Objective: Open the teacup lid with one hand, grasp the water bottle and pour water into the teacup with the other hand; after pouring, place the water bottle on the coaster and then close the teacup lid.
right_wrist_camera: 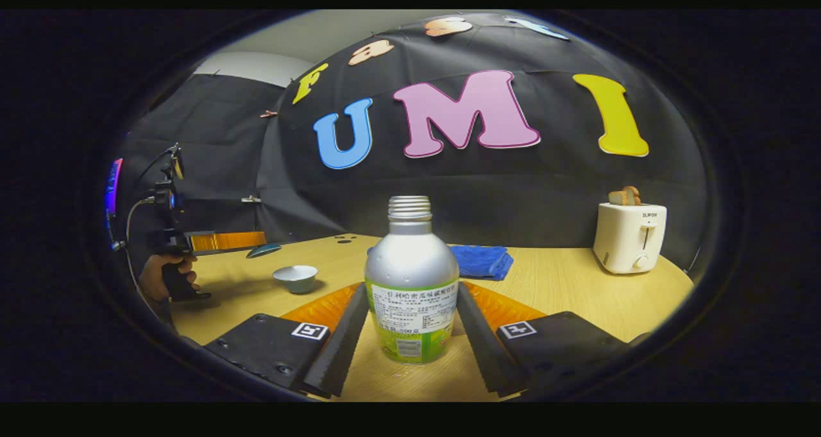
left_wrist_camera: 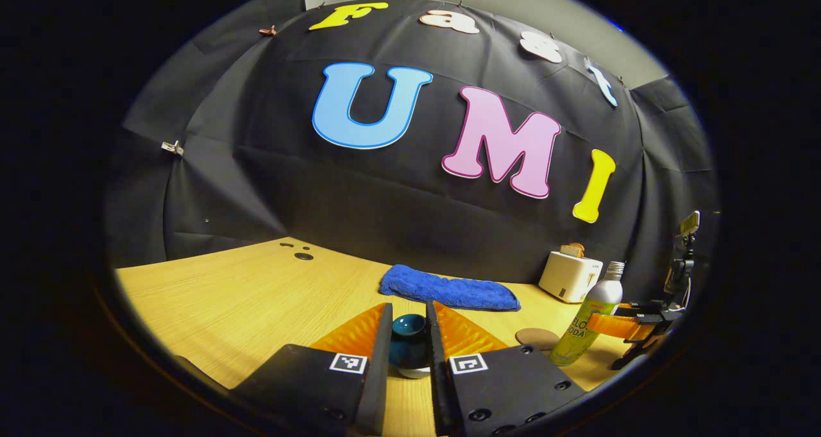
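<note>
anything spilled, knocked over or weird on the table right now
Nothing stands out. The water bottle stands upright and uncapped between the right gripper's fingers. The teacup sits open and upright, and the left gripper holds its lid. No spill shows on the table.

Left claw (left_wrist_camera: 409,325): black bodies with square tag markings and screws; ribbed orange panels behind; right claw (right_wrist_camera: 410,325) alike.

Even overhead lighting; desk (left_wrist_camera: 244,296) bright, backdrop dim. Soft shadows beneath objects, mild glare on the water bottle (right_wrist_camera: 411,283). Strong fisheye curvature toward edges; focus sharp throughout.
</note>
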Available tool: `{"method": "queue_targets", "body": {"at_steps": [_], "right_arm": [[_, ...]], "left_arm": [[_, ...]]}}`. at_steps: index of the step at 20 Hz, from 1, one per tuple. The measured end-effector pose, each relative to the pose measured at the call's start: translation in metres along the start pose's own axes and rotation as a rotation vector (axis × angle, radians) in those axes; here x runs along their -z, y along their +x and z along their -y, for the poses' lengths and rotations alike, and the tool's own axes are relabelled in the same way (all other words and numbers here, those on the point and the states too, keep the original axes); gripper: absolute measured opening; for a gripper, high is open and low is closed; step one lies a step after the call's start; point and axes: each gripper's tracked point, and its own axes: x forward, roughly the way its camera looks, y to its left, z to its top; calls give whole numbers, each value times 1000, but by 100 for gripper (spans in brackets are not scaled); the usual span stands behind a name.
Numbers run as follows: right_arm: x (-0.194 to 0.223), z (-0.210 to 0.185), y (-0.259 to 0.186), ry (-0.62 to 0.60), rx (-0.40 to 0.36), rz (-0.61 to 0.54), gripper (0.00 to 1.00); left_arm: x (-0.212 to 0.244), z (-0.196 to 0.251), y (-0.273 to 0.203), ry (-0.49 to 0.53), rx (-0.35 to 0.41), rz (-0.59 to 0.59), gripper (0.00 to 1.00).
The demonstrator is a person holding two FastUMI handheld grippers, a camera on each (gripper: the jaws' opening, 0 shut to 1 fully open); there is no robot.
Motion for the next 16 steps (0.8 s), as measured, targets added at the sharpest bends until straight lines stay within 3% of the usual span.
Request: {"method": "queue_targets", "body": {"at_steps": [4, 12, 13, 15, 16], "right_arm": [[-4, -2, -1, -1, -9, 12, 83], [-11, -8, -22, 22, -34, 32, 86], [-10, -10, -26, 26, -43, 31, 90], [-9, -9, -34, 42, -48, 32, 86], [-7, -7, -39, 50, -48, 31, 90]], "left_arm": [[1, 5, 3, 10, 9, -7, 33], [26, 14, 17, 62, 14, -71, 36], [30, 14, 19, 73, 9, -84, 36], [34, 14, 22, 90, 4, -96, 33], [34, 14, 24, 95, 3, -97, 33]]}}
